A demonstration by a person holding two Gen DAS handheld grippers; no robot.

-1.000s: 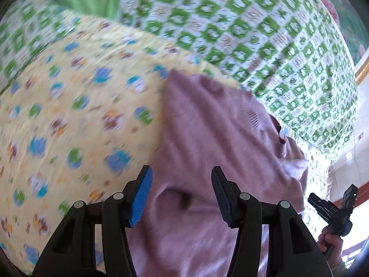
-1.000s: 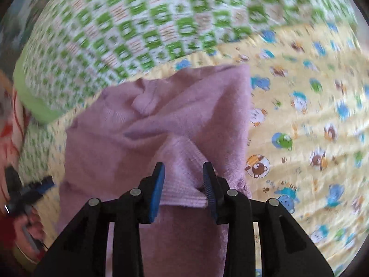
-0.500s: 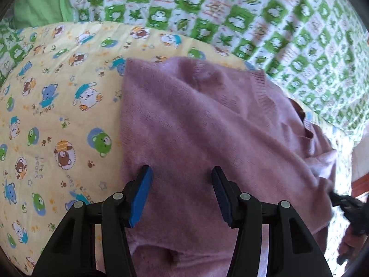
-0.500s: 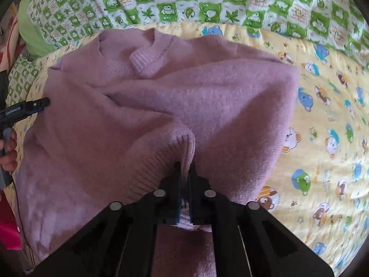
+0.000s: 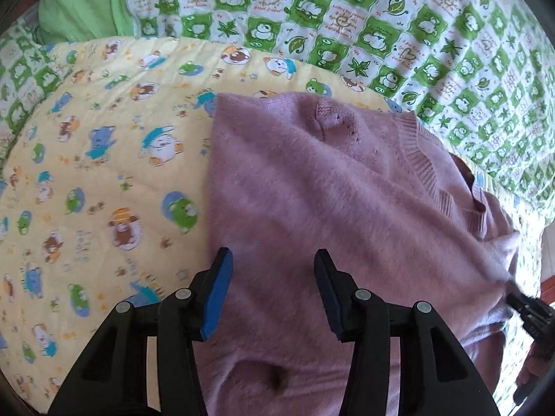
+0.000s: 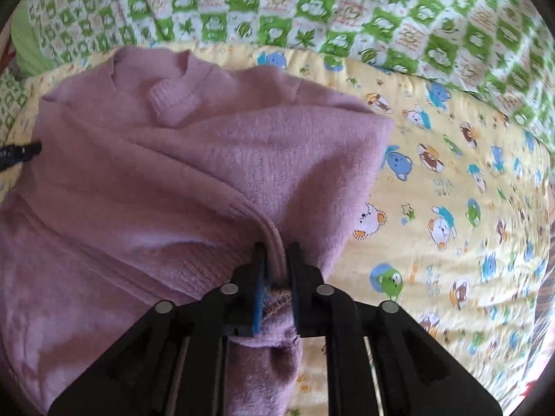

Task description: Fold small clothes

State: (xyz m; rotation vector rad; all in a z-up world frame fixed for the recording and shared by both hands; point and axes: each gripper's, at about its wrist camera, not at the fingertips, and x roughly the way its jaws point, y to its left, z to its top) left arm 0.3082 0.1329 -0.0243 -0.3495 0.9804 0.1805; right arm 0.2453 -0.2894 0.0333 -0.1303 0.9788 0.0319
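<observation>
Mauve knit sweater (image 5: 347, 215) lies on the yellow quilt (image 5: 104, 173); my right gripper (image 6: 275, 253) pinches its ribbed hem while easing apart, my left gripper (image 5: 272, 267) narrows, gaping above it.

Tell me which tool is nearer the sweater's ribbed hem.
Right. The right tool has the ribbed hem between its opening jaws; the left tool hovers over the sweater's plain body.
</observation>
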